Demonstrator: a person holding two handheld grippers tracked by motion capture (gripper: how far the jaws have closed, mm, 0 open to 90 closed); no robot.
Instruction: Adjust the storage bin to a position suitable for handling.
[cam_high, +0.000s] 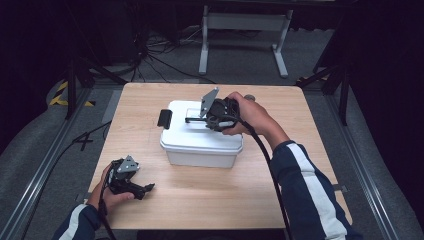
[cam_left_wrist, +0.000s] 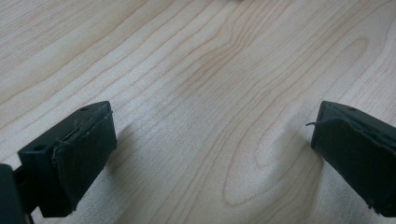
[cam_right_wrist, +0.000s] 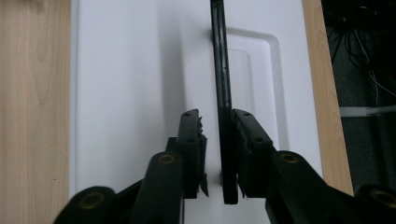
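A white lidded box (cam_high: 200, 145) stands in the middle of the wooden table (cam_high: 215, 200). A thin black handle (cam_right_wrist: 220, 56) stands up on edge from the lid (cam_right_wrist: 130, 70), beside a clear recessed panel (cam_right_wrist: 252, 79). My right gripper (cam_right_wrist: 217, 116) straddles this handle. One pad touches it and a narrow gap is left on the other side. From above, the right gripper (cam_high: 197, 120) lies over the lid top, held by a hand. My left gripper (cam_high: 146, 189) rests low at the table's near left, wide open over bare wood (cam_left_wrist: 212, 154).
A black latch (cam_high: 164, 118) sits on the box's left end. The table's far edge lies close behind the box. Cables (cam_high: 150, 55) and a white stand (cam_high: 245, 30) are on the floor beyond. Grey rails run along both sides.
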